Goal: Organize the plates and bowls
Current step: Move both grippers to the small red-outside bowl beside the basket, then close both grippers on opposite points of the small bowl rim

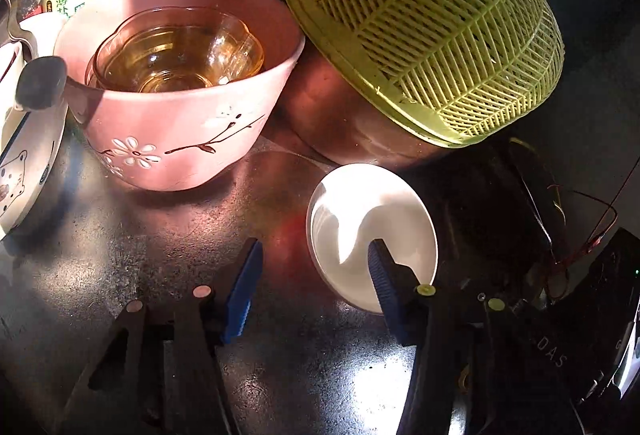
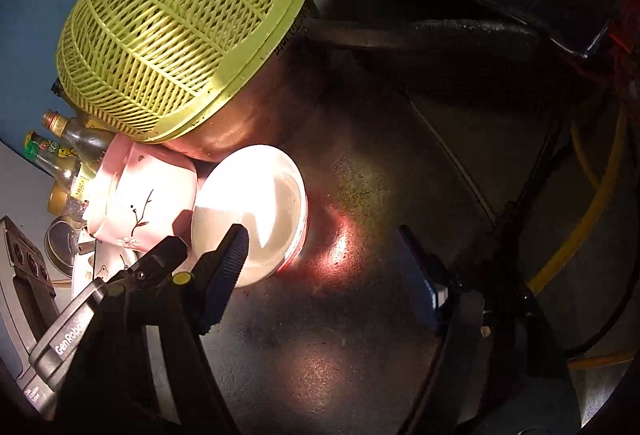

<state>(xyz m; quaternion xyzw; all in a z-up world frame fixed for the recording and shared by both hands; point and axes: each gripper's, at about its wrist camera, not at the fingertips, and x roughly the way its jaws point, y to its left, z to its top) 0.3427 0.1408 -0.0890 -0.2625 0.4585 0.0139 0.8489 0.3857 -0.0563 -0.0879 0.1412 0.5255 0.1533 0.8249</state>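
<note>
On the dark counter we see the small white bowl (image 1: 360, 219) sitting just beside the pink flowered bowl (image 1: 180, 139), which holds glass bowls (image 1: 176, 55). Our left gripper (image 1: 316, 267) is spread wide, one finger over the white bowl's rim; our right gripper (image 2: 332, 255) gapes too. Behind them, a green basket (image 1: 432, 23) tilts on a copper pot (image 1: 344, 115).

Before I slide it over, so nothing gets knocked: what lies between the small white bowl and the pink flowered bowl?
In the left wrist view, only bare dark countertop lies between the small white bowl and the pink flowered bowl.
</note>
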